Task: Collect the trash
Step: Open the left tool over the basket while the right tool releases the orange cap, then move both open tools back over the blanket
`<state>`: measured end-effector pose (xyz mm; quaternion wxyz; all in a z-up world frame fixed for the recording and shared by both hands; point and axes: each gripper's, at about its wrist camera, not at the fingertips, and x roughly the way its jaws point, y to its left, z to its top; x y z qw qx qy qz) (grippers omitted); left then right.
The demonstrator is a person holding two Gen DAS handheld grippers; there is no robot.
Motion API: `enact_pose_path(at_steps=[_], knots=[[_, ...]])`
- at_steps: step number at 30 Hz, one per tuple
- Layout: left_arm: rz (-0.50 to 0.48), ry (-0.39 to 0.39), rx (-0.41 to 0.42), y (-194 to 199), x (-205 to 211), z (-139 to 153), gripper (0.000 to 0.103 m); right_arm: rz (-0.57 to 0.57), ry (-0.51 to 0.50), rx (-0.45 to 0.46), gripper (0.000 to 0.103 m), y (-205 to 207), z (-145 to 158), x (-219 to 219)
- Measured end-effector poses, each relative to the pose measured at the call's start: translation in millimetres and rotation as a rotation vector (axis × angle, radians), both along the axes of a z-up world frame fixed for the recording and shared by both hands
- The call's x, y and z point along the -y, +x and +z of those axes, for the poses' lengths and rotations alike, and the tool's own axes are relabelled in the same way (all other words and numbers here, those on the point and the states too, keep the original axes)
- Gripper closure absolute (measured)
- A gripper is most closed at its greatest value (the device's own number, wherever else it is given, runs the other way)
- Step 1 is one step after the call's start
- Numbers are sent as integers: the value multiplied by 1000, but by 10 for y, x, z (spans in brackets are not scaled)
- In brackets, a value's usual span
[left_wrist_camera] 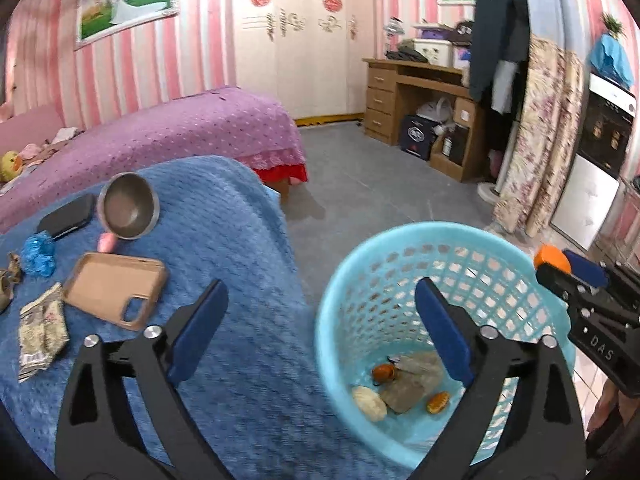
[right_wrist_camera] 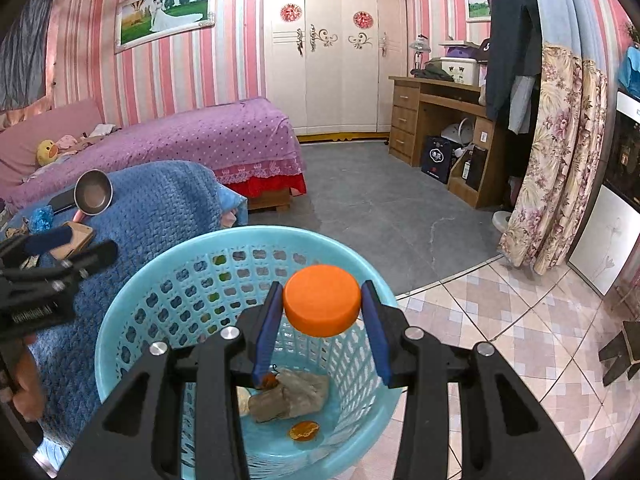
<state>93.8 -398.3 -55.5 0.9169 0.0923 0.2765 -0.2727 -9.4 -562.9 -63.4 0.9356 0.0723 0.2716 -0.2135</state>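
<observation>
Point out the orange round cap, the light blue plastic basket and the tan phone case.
orange round cap [right_wrist_camera: 321, 305]: right wrist view, middle of its flat face.
light blue plastic basket [right_wrist_camera: 176, 300]: right wrist view, perforated inner wall on the left.
tan phone case [left_wrist_camera: 108, 284]: left wrist view, centre of its inner surface.

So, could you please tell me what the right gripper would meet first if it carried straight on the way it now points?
Probably the far inner wall of the blue basket. The right gripper, shut on the orange cap, points down across the basket's opening; depth is hard to judge.
</observation>
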Motion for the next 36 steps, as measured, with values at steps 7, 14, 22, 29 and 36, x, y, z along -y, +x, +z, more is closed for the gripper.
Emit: enact_pose_path(at_steps=[7,14,22,29,36], knots=[[57,14,45,84,-242,84,7,10,3,1,63,94,-32,-77],[105,8,38,134,-505,25,6,0,-30,24,31,152,24,-191],[159,4,47,152,-879,27,6,-25,-38,32,5,170,84,-324],[244,-22,48,269,-1435,134,6,0,-28,44,5,314,151,-598],[356,-10,42,432,-2216,109,6,73,-24,56,5,591,193,-1080]])
